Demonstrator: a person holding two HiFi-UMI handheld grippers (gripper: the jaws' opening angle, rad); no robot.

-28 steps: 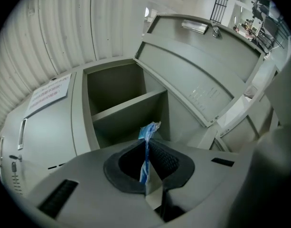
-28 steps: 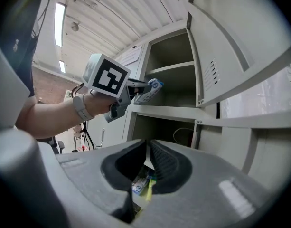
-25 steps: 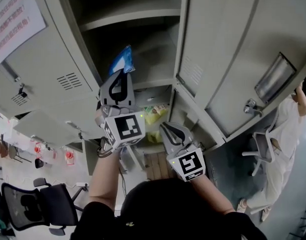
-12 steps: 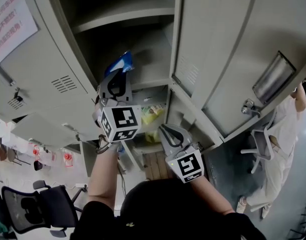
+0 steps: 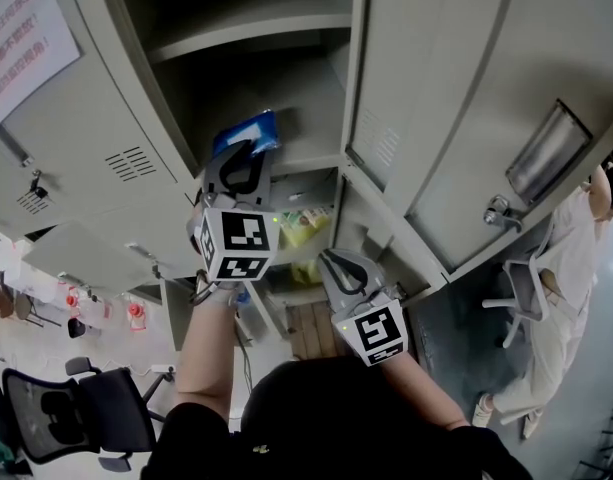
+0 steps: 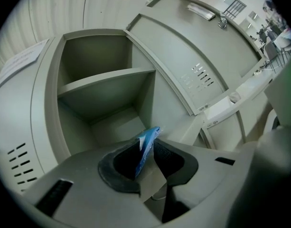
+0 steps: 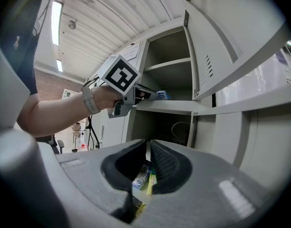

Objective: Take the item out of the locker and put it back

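A blue packet (image 5: 248,133) rests at the front edge of the middle locker shelf (image 5: 311,108). My left gripper (image 5: 244,156) reaches up to it, and its jaws are opening. In the left gripper view the blue packet (image 6: 146,145) stands between the jaws, leaning on the right one, with a dark gap beside the left pad. My right gripper (image 5: 333,259) hangs lower, in front of the compartment below, shut and empty. From the right gripper view I see the left gripper (image 7: 141,93) at the shelf with the packet (image 7: 163,95).
The lower compartment holds yellow and green packets (image 5: 308,228). An open locker door (image 5: 466,118) stands at the right, and another door with a paper notice (image 5: 21,38) at the left. An office chair (image 5: 76,418) is at the lower left; a person (image 5: 576,268) stands at the right.
The blue packet has tipped from upright to lying flatter on the shelf edge. The left gripper's jaws have spread apart around it. The right gripper has stayed where it was.
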